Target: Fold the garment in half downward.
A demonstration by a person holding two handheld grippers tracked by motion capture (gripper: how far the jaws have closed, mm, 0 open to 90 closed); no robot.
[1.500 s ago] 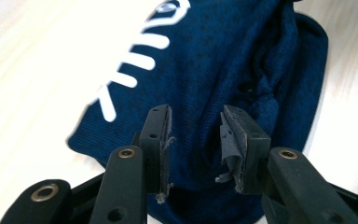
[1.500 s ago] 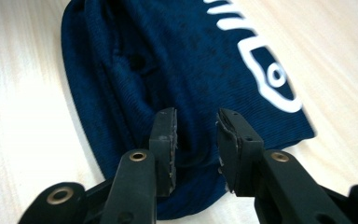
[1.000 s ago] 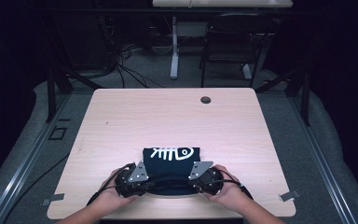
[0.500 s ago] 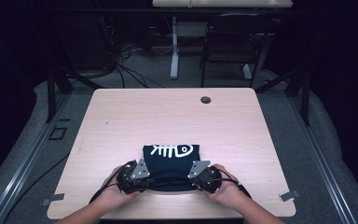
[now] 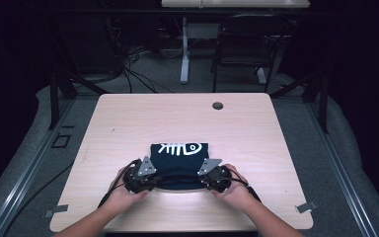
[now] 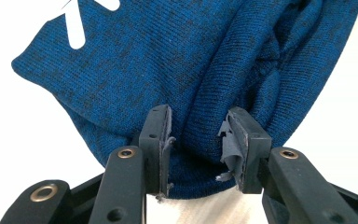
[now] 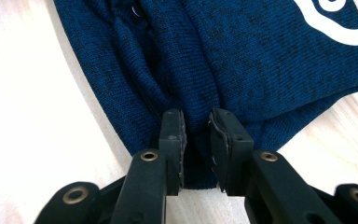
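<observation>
left gripper (image 5: 150, 178) fingers opening | right gripper (image 5: 205, 178) fingers opening | shirt (image 5: 180, 157) between

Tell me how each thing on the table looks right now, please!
Blue shirt: folded, flat on the table, white fish-bone print facing up.
Left hand-held gripper: jaws just been opening, near fold of the shirt between them, pads look loose on it.
Right hand-held gripper: jaws just been opening, shirt edge between them, a gap at the pads.
Table: bare light wood around the shirt.
Round cap: set in the table top, far side.
</observation>
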